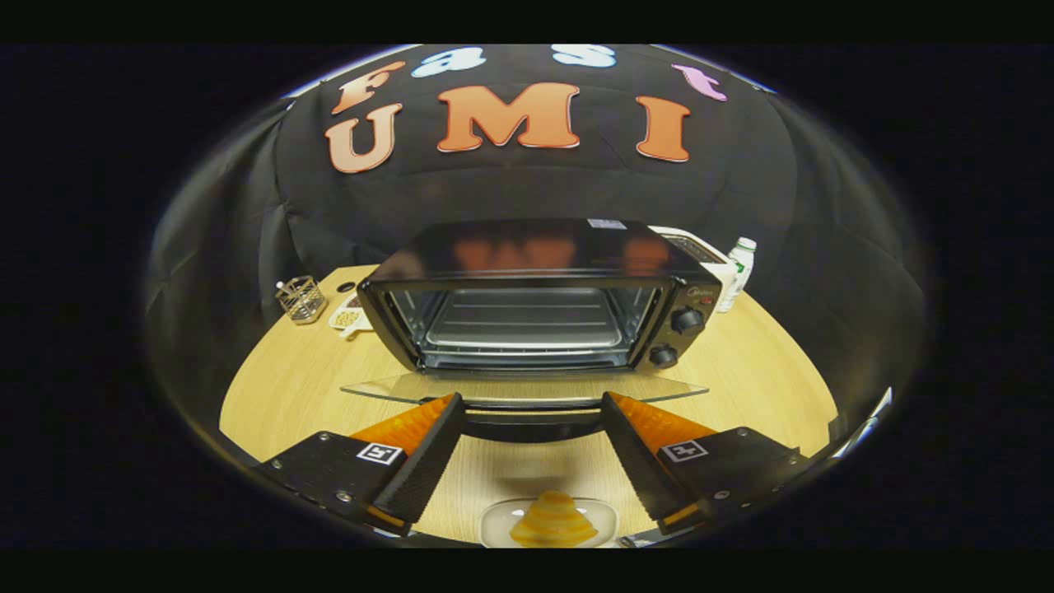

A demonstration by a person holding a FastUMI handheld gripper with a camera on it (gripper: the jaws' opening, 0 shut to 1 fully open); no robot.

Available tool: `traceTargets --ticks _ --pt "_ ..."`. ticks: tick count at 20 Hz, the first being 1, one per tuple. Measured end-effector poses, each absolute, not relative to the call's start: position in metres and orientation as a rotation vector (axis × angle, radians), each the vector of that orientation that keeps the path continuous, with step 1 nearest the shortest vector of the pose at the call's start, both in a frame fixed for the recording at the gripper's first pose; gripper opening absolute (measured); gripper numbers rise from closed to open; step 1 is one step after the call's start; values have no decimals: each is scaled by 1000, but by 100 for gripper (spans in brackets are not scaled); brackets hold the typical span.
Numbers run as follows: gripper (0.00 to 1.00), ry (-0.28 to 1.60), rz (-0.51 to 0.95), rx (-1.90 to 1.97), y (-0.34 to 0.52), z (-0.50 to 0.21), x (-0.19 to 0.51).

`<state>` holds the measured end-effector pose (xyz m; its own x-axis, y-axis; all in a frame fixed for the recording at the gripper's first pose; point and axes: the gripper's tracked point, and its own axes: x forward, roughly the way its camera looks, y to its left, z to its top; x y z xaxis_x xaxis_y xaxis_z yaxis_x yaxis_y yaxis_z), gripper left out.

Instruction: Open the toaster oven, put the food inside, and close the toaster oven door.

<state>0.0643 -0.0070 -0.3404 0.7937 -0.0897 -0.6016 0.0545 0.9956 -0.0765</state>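
Tongs (527, 449) spread wide and empty, hovering above the table (280, 387) just short of the toaster oven (535, 296). Door (527, 387) already dropped flat, rack (523, 325) bare, so opening looks done. Food (553, 520) sitting on a small dish (494, 523) below and between the fingers, probably placed close for an easy pick-up. Likely next: lower, grip, carry inside.

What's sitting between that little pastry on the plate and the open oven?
In the gripper view, bare wooden table and the oven's dropped glass door. The open tool straddles that stretch, holding nothing; the pastry lies between its fingers.
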Motion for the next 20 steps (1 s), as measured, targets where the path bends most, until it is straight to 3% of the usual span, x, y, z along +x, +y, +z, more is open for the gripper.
traceTargets --ticks 11,20 --pt "98 688 -79 -61 -7 -365 40" --pt "98 823 -79 -19 -11 -428 13"
